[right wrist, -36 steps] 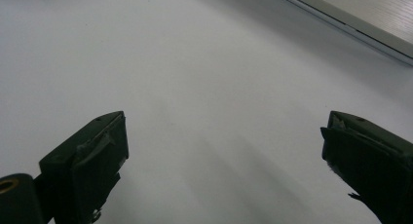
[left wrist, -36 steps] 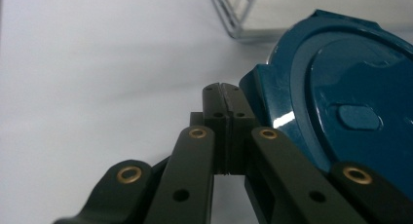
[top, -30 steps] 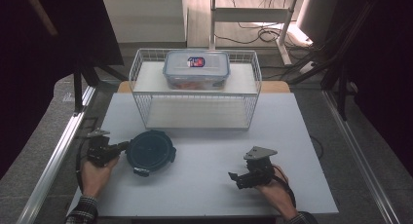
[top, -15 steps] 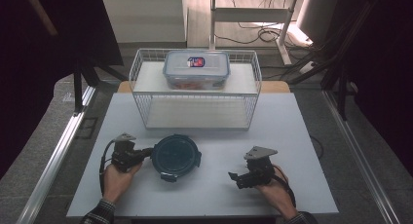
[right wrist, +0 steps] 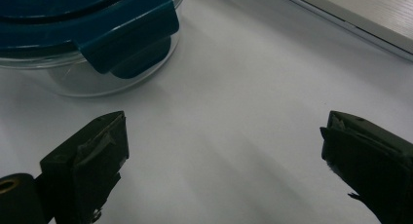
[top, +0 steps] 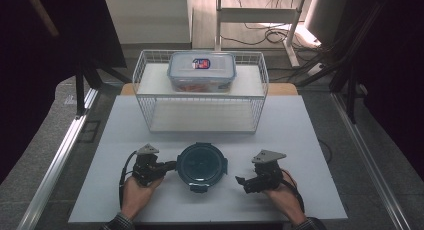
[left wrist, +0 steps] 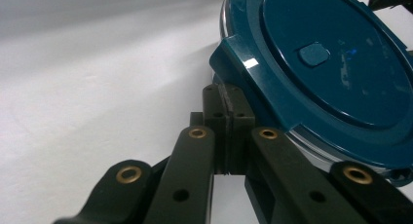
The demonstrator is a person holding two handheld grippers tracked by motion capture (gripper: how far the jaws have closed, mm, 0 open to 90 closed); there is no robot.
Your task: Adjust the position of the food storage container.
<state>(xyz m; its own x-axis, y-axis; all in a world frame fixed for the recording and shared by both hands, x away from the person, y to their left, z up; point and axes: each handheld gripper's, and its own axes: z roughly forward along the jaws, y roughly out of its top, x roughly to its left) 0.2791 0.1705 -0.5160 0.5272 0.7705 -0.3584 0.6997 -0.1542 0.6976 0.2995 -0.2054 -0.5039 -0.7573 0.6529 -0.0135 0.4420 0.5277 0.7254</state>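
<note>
The left gripper (top: pixel 170 165) has its jaws pressed together with nothing between them, the tips lying against the left side of the round container (top: pixel 202 164), just beneath a lid clip (left wrist: pixel 243 63) in the left gripper view. Whether the tips actually touch the glass wall cannot be told. The left hand (top: pixel 134 190) holds the gripper low over the table, forearm entering from the near edge, jaws pointing right.

The right gripper (top: pixel 241 183) has its jaws spread wide apart, holding nothing. In the right gripper view the two fingertips (right wrist: pixel 92 156) frame bare table, with the container beyond and to the left of the gap, a blue clip (right wrist: pixel 131 36) facing the camera. The right hand (top: pixel 281 189) lies near the table's near edge, jaws pointing left toward the container, close to it but apart.

The container, clear-walled with a dark blue lid (left wrist: pixel 336 53), stands upright on the white table (top: pixel 310 140), between the two grippers, near the middle of the near half.

Open table lies on the far side of the container up to the wire basket (top: pixel 150 110), and to the right of the right hand. The basket stands at the far middle, a rectangular lidded box (top: pixel 202 70) resting on its top shelf.
</note>
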